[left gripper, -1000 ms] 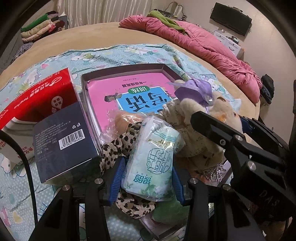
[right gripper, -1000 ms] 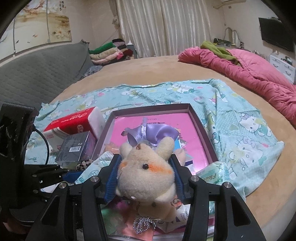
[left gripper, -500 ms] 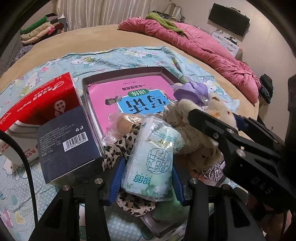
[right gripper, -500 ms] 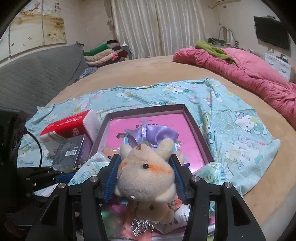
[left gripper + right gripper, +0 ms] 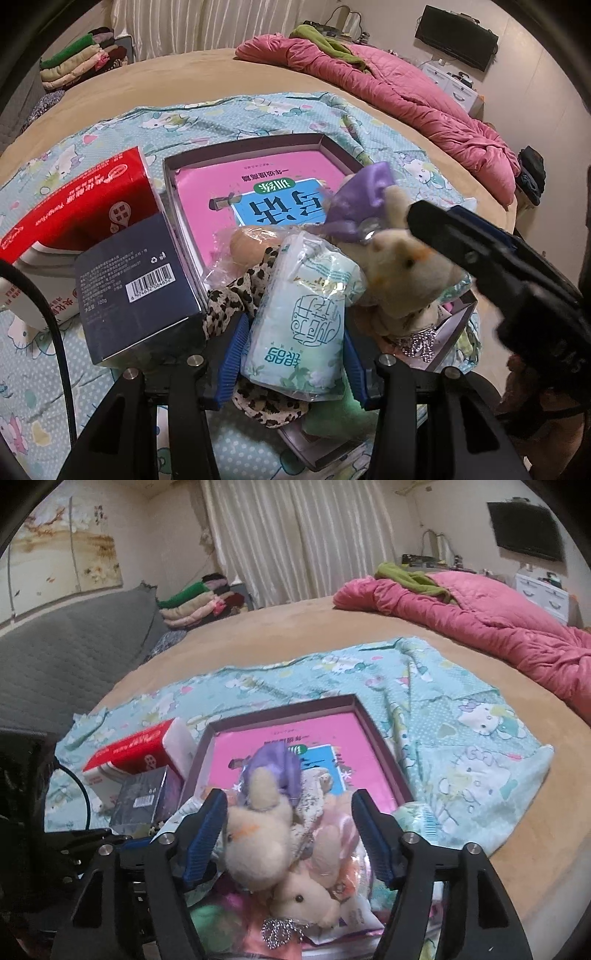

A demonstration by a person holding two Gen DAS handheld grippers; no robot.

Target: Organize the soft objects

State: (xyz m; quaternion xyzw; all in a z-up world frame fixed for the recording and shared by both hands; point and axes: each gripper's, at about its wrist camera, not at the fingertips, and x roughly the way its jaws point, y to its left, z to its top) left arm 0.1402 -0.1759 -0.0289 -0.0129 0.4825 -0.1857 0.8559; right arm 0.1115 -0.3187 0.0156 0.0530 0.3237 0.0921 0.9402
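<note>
Cream plush rabbit (image 5: 258,845) with orange cheeks and a purple bow lies on the near pile, right gripper (image 5: 288,834) released around it; left gripper (image 5: 291,354) grasps a pale-green tissue pack (image 5: 299,325).

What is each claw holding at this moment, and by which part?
The left claw grips the tissue pack by its lower sides. The right claw is open; the plush toy sits loose between its fingers.
</note>
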